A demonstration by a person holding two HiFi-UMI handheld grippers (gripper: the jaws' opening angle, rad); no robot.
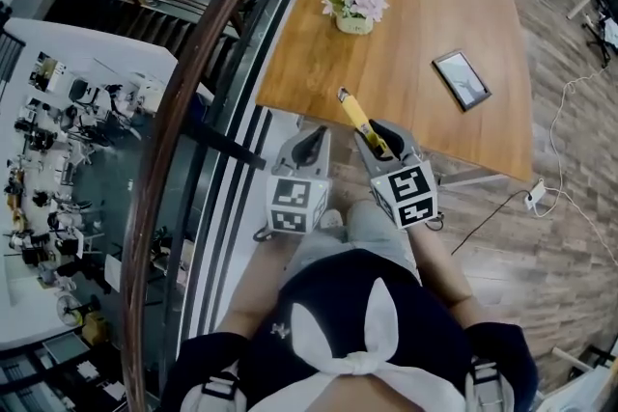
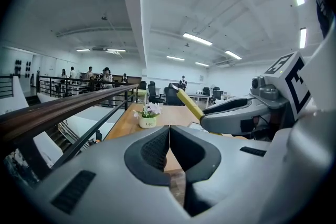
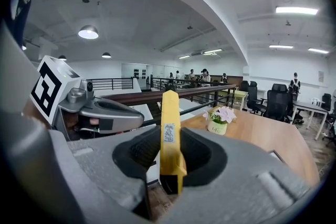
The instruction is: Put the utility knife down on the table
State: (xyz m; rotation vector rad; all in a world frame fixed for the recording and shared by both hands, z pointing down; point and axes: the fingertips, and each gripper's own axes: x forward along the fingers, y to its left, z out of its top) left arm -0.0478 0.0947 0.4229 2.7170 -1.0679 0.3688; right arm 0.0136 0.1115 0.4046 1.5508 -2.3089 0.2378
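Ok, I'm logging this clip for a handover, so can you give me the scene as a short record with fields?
right gripper: shut on yellow utility knife
left gripper: shut, empty
knife: not yet on the wooden table
on table: flower pot, tablet-like device
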